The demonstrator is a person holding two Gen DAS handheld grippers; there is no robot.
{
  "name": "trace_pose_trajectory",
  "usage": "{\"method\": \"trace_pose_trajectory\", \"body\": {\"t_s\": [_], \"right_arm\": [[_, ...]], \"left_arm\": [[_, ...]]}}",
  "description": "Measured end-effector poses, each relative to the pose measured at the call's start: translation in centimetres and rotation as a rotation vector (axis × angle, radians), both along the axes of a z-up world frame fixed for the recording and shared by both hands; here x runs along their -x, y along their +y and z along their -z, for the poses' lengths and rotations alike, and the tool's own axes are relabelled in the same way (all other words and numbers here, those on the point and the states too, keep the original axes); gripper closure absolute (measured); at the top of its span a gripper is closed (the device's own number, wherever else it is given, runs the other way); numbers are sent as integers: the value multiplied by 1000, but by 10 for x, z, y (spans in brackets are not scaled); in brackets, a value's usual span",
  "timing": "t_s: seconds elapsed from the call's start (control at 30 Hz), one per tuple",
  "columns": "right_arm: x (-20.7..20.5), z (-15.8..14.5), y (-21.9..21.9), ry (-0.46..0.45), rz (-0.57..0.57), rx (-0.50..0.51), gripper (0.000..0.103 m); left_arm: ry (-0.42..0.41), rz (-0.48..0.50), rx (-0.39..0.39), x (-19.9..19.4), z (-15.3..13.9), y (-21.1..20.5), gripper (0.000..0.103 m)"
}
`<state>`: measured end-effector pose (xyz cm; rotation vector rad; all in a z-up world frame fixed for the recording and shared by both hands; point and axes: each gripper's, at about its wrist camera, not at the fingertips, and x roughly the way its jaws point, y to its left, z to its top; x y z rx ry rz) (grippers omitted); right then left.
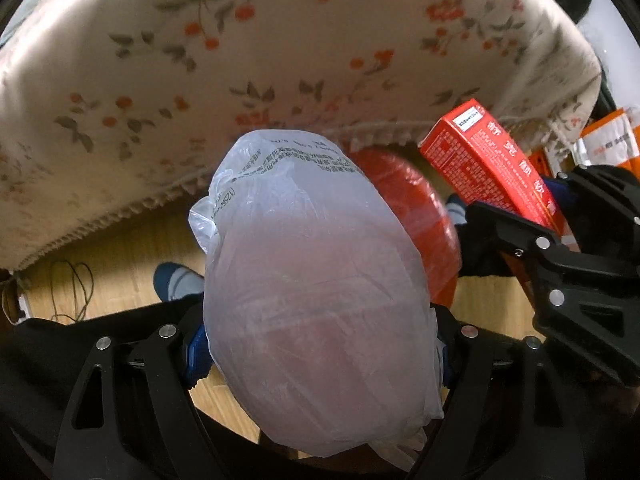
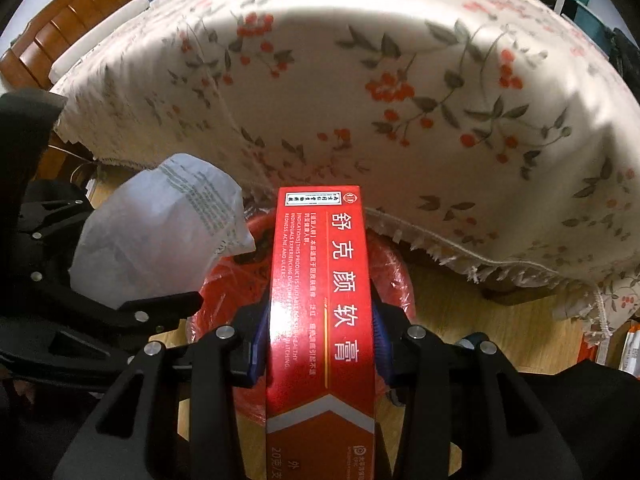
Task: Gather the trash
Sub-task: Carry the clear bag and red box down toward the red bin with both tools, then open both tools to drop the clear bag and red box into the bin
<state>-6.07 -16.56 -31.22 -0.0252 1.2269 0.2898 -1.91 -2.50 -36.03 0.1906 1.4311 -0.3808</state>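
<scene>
My left gripper (image 1: pixel 320 354) is shut on a crumpled white plastic bag (image 1: pixel 316 292) with printed text, held above a red-lined trash bin (image 1: pixel 416 216) on the floor. My right gripper (image 2: pixel 318 340) is shut on a long red ointment box (image 2: pixel 320 304) with white Chinese lettering, also over the bin (image 2: pixel 396 280). In the left wrist view the red box (image 1: pixel 480 152) and the right gripper (image 1: pixel 532 236) sit at the right. In the right wrist view the bag (image 2: pixel 160 232) and the left gripper (image 2: pixel 132 312) sit at the left.
A table with a floral fringed cloth (image 1: pixel 240 60) hangs just behind the bin, and it also shows in the right wrist view (image 2: pixel 400 100). The wooden floor (image 1: pixel 120 248) holds a dark cord (image 1: pixel 72 288) and a foot in a blue-and-white sock (image 1: pixel 176 284). Orange packets (image 1: pixel 608 140) lie far right.
</scene>
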Motion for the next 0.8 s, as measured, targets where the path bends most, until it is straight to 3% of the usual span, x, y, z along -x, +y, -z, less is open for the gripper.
{"method": "trace_pose_trajectory", "body": {"t_s": [0.23, 0.33, 0.7, 0.8], "right_arm": [[-8, 17, 0, 45, -2, -5, 62], [-11, 23, 0, 60, 0, -7, 49], [-15, 17, -15, 44, 65, -39, 35], [-13, 5, -19, 7, 82, -42, 17]], "left_arm": [[44, -5, -1, -5, 15, 8, 22], [50, -17, -1, 0, 15, 4, 22], [43, -43, -1, 1, 15, 5, 8], [37, -31, -26, 1, 15, 0, 8]]}}
